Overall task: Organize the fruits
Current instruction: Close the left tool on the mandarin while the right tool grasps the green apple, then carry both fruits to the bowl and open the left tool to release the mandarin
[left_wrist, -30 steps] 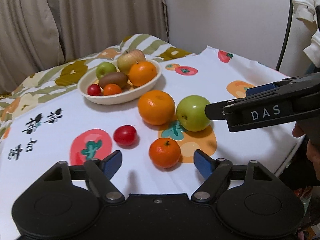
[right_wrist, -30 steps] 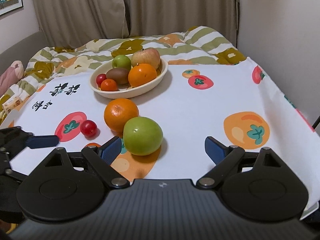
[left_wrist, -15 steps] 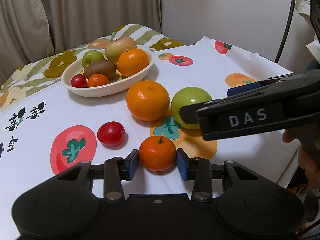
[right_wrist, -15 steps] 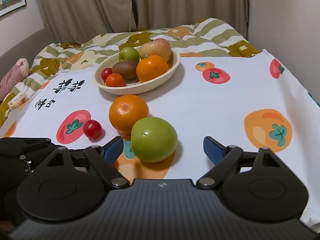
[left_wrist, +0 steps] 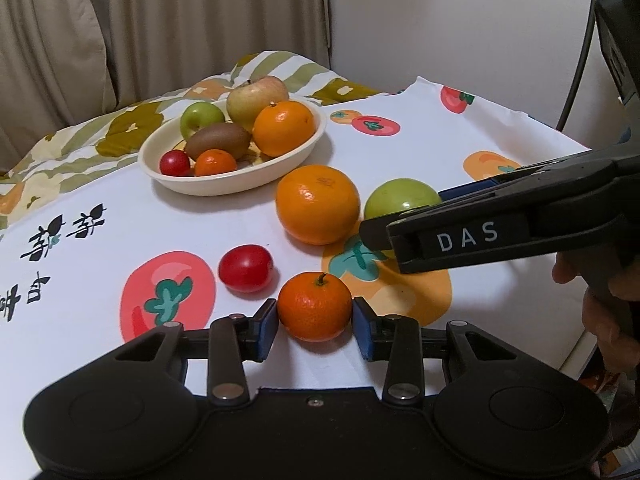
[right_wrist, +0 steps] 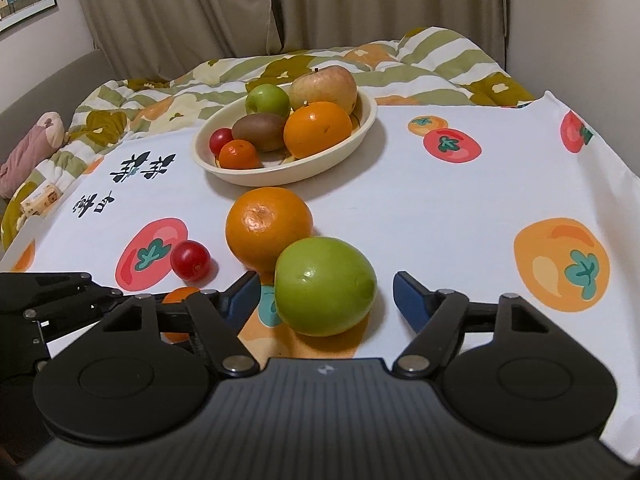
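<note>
My left gripper (left_wrist: 314, 323) is shut on a small mandarin (left_wrist: 315, 304) that rests on the fruit-print tablecloth (left_wrist: 120, 208). In the right wrist view a green apple (right_wrist: 325, 280) sits between the blue pads of my right gripper (right_wrist: 325, 289). Its jaws are closing, with a gap still showing on both sides of the apple. A large orange (right_wrist: 268, 232) touches the apple from behind, and a cherry tomato (left_wrist: 245, 268) lies left of the mandarin. Farther back, a cream bowl (left_wrist: 224, 189) holds apples, an orange, a kiwi, a mandarin and a tomato.
A striped floral quilt (right_wrist: 440, 60) lies behind the table, with curtains (right_wrist: 180, 12) beyond it. The table's right edge (right_wrist: 624, 184) drops off beside a white wall. A person's hand (left_wrist: 608, 312) holds the right gripper at the near right.
The left pads closed from wide apart onto the mandarin. The right gripper came nearer to the green apple and its pads drew inward around it.
</note>
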